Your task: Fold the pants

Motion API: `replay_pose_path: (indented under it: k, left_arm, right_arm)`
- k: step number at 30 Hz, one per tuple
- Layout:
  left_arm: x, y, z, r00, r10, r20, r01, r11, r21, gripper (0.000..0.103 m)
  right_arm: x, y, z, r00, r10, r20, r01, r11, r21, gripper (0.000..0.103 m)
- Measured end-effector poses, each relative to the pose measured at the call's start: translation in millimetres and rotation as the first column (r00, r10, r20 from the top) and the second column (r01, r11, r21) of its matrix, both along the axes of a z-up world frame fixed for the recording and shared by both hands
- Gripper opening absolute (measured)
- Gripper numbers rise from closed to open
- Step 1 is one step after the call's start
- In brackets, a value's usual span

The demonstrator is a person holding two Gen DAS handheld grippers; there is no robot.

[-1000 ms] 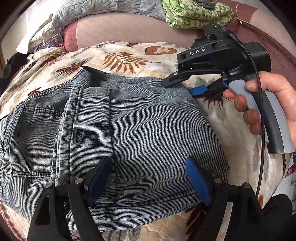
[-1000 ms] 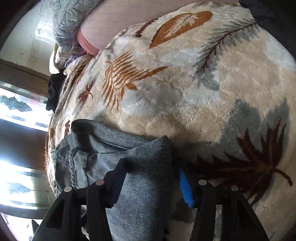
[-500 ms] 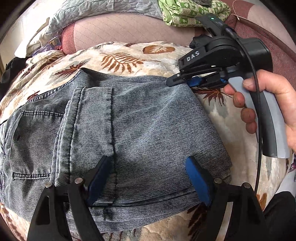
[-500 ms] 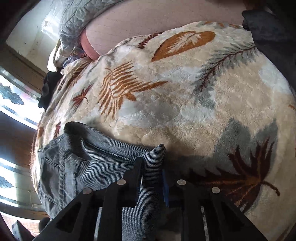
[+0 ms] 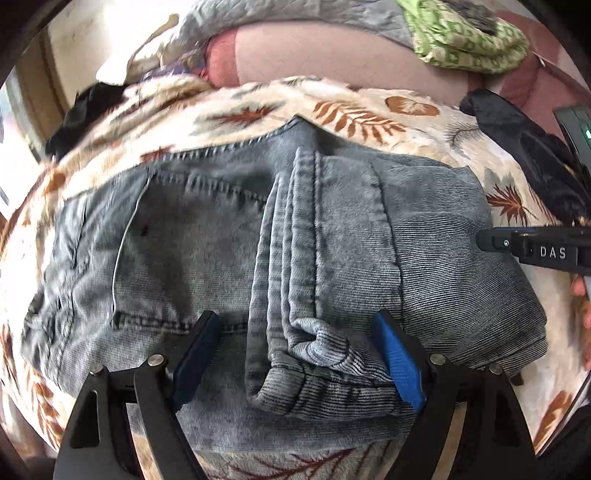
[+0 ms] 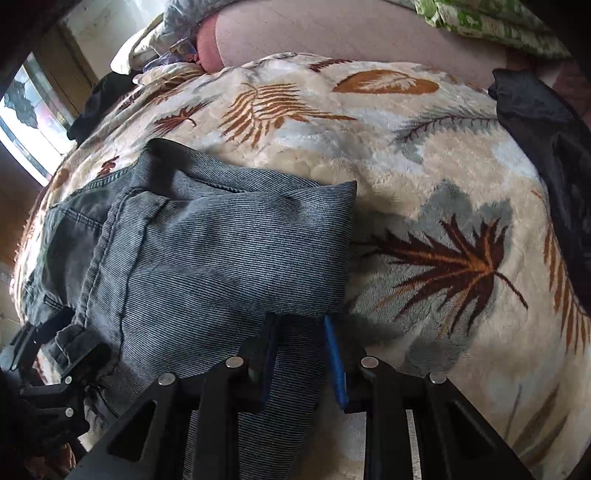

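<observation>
We see the jeans (image 5: 332, 236) lying folded on a leaf-patterned blanket (image 6: 424, 177) on the bed, and our right hand-held gripper (image 6: 299, 354) has just been closing, its jaws now narrow and pinching the jeans' right edge between its blue pads (image 6: 334, 362). Our left hand-held gripper (image 5: 295, 354) stands wide above the bunched hem near the front edge, its pads on either side of the fabric but not pressing it. Beyond the blanket lie a dark garment (image 6: 546, 155), a green patterned cloth (image 5: 465, 44) and a grey quilt (image 5: 295, 14), with a window (image 6: 26, 122) at the left.
</observation>
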State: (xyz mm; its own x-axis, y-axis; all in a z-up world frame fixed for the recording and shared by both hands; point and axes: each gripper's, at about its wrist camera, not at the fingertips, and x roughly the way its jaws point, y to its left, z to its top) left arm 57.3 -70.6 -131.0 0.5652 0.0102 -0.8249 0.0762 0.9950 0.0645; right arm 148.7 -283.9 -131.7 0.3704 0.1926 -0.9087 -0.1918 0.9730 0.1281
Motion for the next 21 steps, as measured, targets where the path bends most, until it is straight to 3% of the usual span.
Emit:
replay_pose_path:
  k: [1,5,8,10,13,16,17,18,21]
  left_arm:
    - [1,1,4,1.0,-0.003,-0.016,0.003,1.0,-0.008,0.085]
    - [-8,36,29,0.998,0.068,0.004,-0.066,0.979,-0.195,0.085]
    - [-17,67,43,0.99,0.138,0.017,-0.13,0.961,-0.245,0.085]
    - [-19,84,48,0.985,0.173,0.013,-0.165,0.955,-0.245,0.085]
    - [-24,102,50,0.977,0.212,0.024,-0.201,0.951,-0.233,0.085]
    - [-24,116,46,0.971,0.238,-0.001,-0.231,0.941,-0.247,0.085]
    - [-24,118,44,0.971,0.24,-0.013,-0.235,0.94,-0.248,0.085]
    - [-25,121,42,0.971,0.24,-0.019,-0.237,0.939,-0.25,0.085]
    - [-27,124,42,0.97,0.241,-0.014,-0.237,0.939,-0.25,0.085]
  right_arm:
    - [-1,2,6,1.0,-0.008,-0.003,0.008,1.0,-0.014,0.029]
    - [-9,-2,43,0.998,-0.02,0.062,0.016,0.998,0.053,0.03]
    - [-17,2,62,0.996,-0.03,0.079,0.02,0.992,0.126,0.042]
    - [-24,16,68,0.997,0.009,0.082,-0.021,0.989,0.148,0.044]
    - [-38,44,55,0.995,0.074,0.065,-0.082,0.989,0.126,0.048]
    - [-44,71,8,0.993,0.117,-0.022,-0.117,0.993,0.013,0.049]
    - [-47,75,-2,0.991,0.132,-0.013,-0.132,0.991,-0.021,0.05]
    - [-50,76,0,0.991,0.134,0.026,-0.133,0.991,-0.034,0.051]
    - [-47,76,14,0.995,0.101,-0.008,-0.102,0.995,-0.013,0.052]
